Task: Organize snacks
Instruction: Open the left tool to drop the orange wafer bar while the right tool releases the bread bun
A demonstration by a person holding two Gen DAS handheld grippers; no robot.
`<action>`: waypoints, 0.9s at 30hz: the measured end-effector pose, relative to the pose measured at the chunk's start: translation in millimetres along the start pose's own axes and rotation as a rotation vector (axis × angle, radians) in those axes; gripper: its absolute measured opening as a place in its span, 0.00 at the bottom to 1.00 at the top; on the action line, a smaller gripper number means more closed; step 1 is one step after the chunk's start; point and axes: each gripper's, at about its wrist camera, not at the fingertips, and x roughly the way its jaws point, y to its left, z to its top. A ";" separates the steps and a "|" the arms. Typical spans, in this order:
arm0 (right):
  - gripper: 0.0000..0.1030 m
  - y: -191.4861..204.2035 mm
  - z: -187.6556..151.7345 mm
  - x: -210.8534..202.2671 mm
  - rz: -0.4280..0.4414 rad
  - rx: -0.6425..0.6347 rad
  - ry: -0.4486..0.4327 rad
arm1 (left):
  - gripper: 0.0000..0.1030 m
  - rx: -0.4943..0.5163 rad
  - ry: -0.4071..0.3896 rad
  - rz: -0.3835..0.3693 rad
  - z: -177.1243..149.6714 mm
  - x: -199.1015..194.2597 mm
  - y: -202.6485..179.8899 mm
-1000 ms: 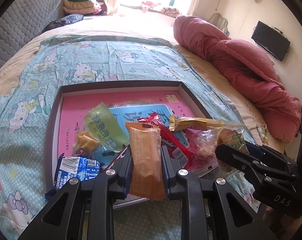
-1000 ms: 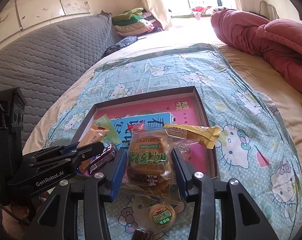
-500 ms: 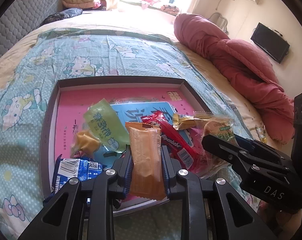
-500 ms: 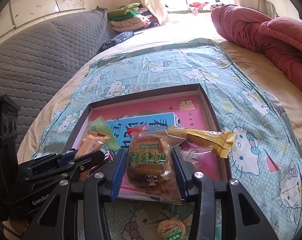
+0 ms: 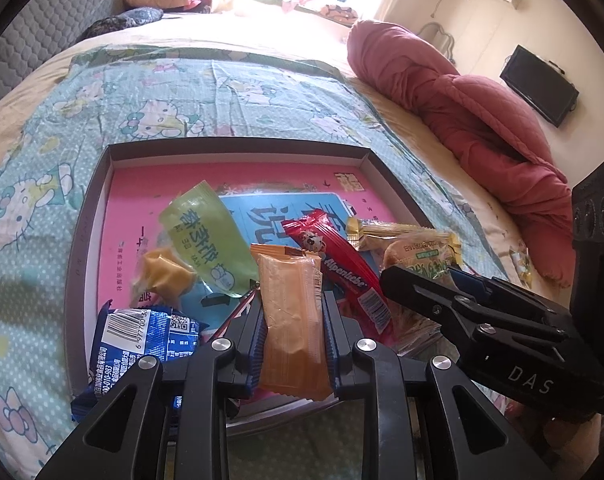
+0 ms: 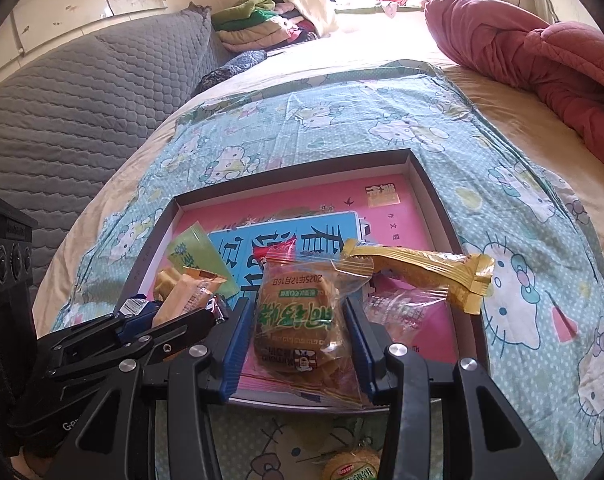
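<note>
snacks sit in both tongs above the near edge of the shallow box (image 5: 237,148): the left tongs (image 5: 291,320) are clamped on an orange wafer packet (image 5: 291,316), the right tongs (image 6: 297,332) on a clear-wrapped round cake (image 6: 297,316) with green print. against a second ago both grips are unchanged, and the box fills more of each view, its near rim now under the tongs rather than ahead of them. just left of the wafer lie a blue packet (image 5: 141,344) at the near left corner, a green sachet (image 5: 207,240) and a small yellow sweet (image 5: 163,276); to its right a red bar (image 5: 342,268). a long gold packet (image 6: 422,270) hangs over the right rim, beside a crumpled clear wrapper (image 6: 402,312). the far half of the pink box floor is bare. outside the near rim, on the cat-print sheet (image 6: 382,120), rests a round green-lidded snack (image 6: 352,466). a red quilt (image 5: 462,112) lies heaped well apart on the bed.
</note>
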 end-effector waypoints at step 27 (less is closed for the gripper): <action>0.45 -3.7 -1.1 -0.4 0.003 0.009 0.002 | 0.27 -0.004 0.014 -0.019 1.5 0.3 0.2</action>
